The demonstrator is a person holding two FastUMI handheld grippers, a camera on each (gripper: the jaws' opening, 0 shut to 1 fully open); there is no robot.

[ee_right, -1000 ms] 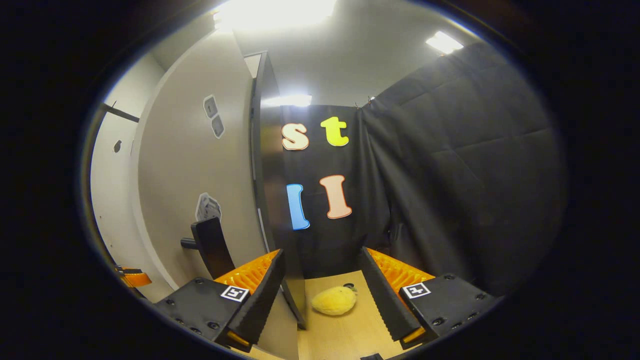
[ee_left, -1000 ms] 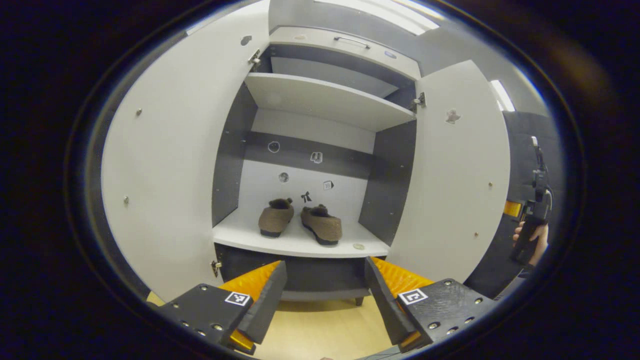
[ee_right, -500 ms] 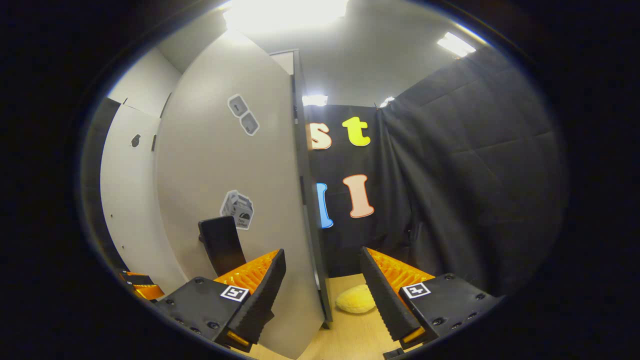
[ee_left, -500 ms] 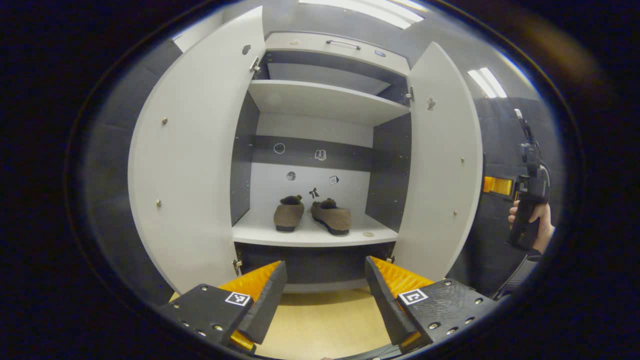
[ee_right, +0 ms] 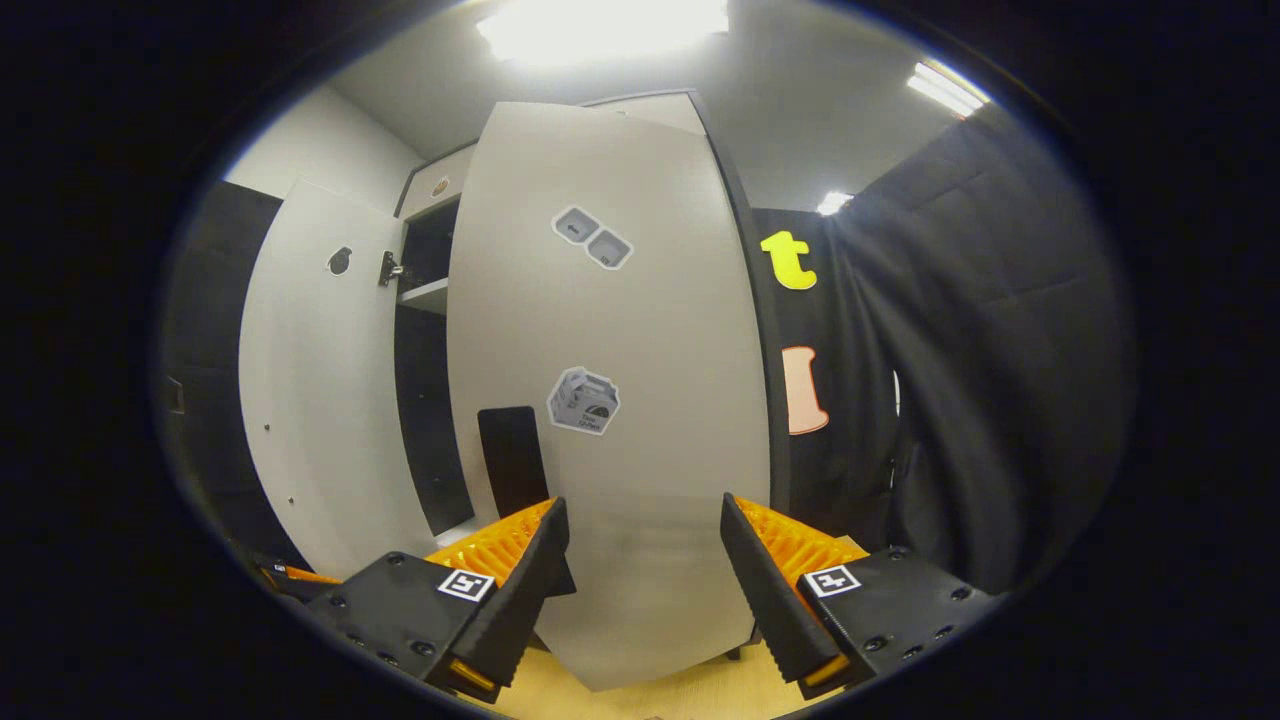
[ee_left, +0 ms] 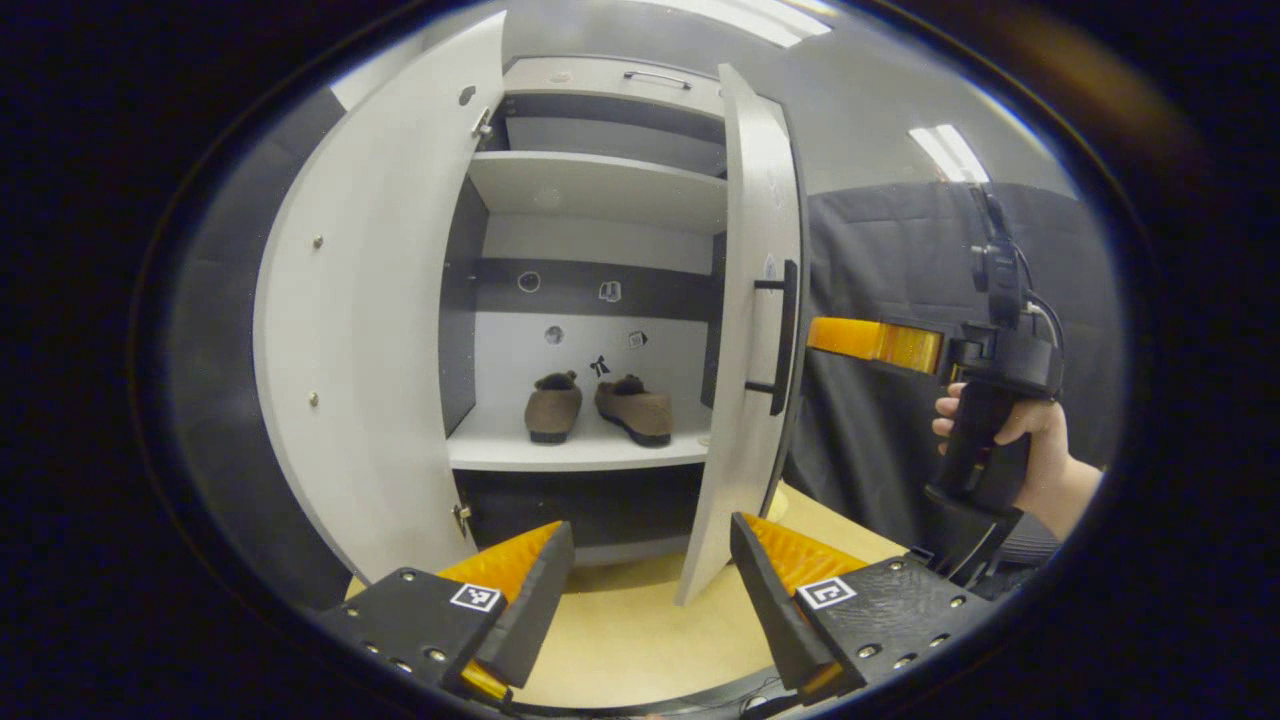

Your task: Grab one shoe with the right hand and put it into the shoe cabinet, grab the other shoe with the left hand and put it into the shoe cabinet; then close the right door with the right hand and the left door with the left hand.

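My left tongs [ee_left: 650,590] sit at bottom centre of the left gripper view, jaws wide, nothing btwn them. Beyond them, centre frame, the shoe cabinet [ee_left: 600,190] is part open. Both shoes are inside on the lower shelf [ee_left: 570,450]: left shoe [ee_left: 553,407] and right shoe [ee_left: 634,408], side by side, just apart, toes toward the back wall. Left door [ee_left: 370,300] stands wide open at left of frame. Right door [ee_left: 750,330] is swung partway in, seen nearly edge-on right of centre, its dark handle [ee_left: 780,340] facing right. At right of frame my right hand [ee_left: 1010,440] grips the other tool, whose tongs [ee_left: 875,342] point left toward that door, near the handle; can't tell if touching.

In the right gripper view my right tongs [ee_right: 645,590] are at bottom centre, jaws wide, empty. The right door's outer face [ee_right: 610,400] spans the centre, w/ two stickers and the handle [ee_right: 512,460] just above the left finger. Left door [ee_right: 310,380] shows at left.
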